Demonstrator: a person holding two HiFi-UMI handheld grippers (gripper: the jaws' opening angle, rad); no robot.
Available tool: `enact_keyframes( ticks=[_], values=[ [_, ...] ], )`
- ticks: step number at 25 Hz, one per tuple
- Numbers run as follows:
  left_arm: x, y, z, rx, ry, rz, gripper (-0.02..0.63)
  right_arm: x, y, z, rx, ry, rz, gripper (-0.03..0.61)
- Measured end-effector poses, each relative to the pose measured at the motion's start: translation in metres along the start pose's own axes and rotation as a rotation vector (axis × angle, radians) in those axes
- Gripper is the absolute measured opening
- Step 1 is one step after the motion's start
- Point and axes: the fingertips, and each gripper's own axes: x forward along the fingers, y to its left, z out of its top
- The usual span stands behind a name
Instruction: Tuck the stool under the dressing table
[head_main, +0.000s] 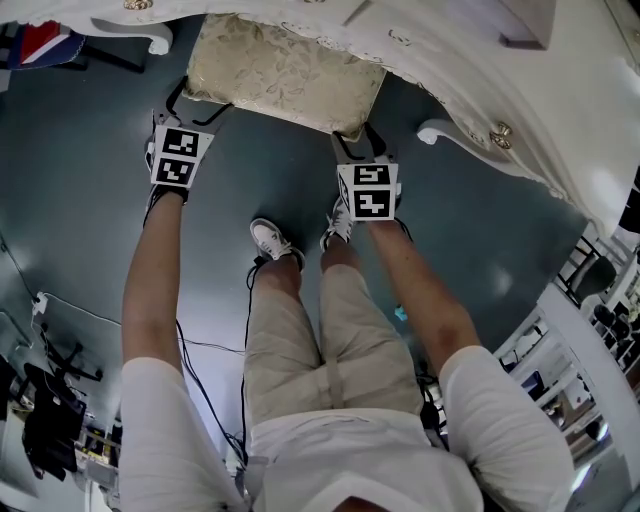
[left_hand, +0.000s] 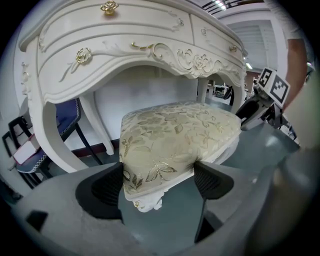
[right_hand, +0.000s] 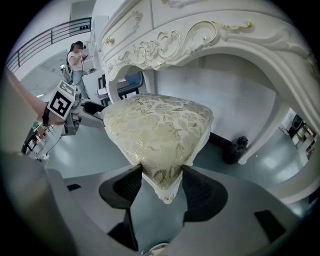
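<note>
- My left gripper (left_hand: 157, 182) is clamped on the near-left corner of the stool (left_hand: 175, 140). My right gripper (right_hand: 162, 187) pinches the near-right corner.
- The stool sits partly under the table (left_hand: 125, 55), its near edge out.
- I should push both sides evenly and level, so the seat runs straight in without twisting.
- The right table foot (head_main: 440, 130) curls near the seat's edge and could catch it.
- A cable (head_main: 200, 345) trails by my shoes (head_main: 272, 240).

head view: steeply down, high | gripper views: close, opposite corners | shared: stool (head_main: 285, 72)
</note>
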Motion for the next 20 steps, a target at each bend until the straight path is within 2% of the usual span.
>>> enact_keyframes(
  ticks=[7, 20],
  values=[
    [0.013, 0.011, 0.014, 0.000, 0.011, 0.005, 0.446, 0.008, -0.009, 0.014, -0.006, -0.019, 0.002, 0.239],
    [0.021, 0.017, 0.021, -0.061, 0.013, 0.056, 0.440, 0.016, -0.018, 0.023, -0.003, -0.034, -0.005, 0.241]
  ],
)
